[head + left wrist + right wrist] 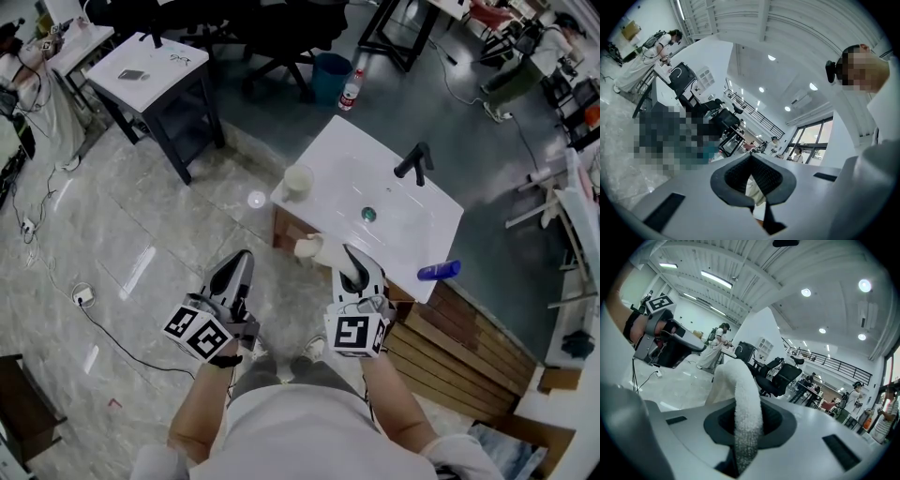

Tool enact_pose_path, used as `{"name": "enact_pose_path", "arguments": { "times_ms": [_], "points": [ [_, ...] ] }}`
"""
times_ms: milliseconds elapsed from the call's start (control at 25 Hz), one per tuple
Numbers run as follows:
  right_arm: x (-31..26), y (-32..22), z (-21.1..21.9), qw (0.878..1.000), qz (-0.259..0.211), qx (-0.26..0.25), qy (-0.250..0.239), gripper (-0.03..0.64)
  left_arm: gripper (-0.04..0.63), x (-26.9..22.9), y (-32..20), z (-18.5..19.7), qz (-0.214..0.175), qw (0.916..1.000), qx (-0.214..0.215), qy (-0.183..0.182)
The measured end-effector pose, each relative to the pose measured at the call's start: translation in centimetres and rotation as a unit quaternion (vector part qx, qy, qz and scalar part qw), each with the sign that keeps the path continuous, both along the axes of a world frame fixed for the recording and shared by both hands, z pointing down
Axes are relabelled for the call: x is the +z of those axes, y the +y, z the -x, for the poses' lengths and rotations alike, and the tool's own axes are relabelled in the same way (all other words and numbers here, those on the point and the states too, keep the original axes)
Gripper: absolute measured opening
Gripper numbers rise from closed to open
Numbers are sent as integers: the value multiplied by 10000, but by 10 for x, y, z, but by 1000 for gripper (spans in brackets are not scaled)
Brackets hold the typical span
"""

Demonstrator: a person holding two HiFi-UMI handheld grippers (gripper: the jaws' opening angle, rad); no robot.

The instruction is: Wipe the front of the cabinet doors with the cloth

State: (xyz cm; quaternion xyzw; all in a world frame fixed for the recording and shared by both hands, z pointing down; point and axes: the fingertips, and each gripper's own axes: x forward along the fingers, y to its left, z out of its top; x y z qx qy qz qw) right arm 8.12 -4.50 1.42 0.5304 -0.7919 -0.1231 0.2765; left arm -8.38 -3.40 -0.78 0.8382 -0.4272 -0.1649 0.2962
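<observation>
**Firmly clamped: the cloth in the right hand-held gripper**

In the right gripper view, the right hand-held gripper (749,405) has its jaws closed on the cloth (740,380). A pale, nubbly band of it runs up between the dark pads and folds over past the tips. In the head view the cloth (309,247) shows as a cream bunch just ahead of the right hand-held gripper (356,270). It lies at the near left corner of the cabinet (459,342), just under the edge of the white sink top (394,234). Whether it touches the wood I cannot tell.

The left hand-held gripper (751,159) has its jaws together at the tips, with nothing held between them. In the head view it (234,277) hangs over the marble floor (141,216), beside the right one and apart from the cabinet. It also shows at the upper left of the right gripper view (670,345).

On the sink top stand a black tap (415,164) and a cream cup (298,180). A blue bottle (439,271) lies at its near edge.
</observation>
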Motion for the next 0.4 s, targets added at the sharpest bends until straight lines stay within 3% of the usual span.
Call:
{"name": "enact_pose_path", "arguments": {
  "times_ms": [400],
  "points": [
    [-7, 6, -4, 10000, -56, 73, 15, 71, 15, -5, 8, 1, -35, 10000, -33, -21]
  ]
}}
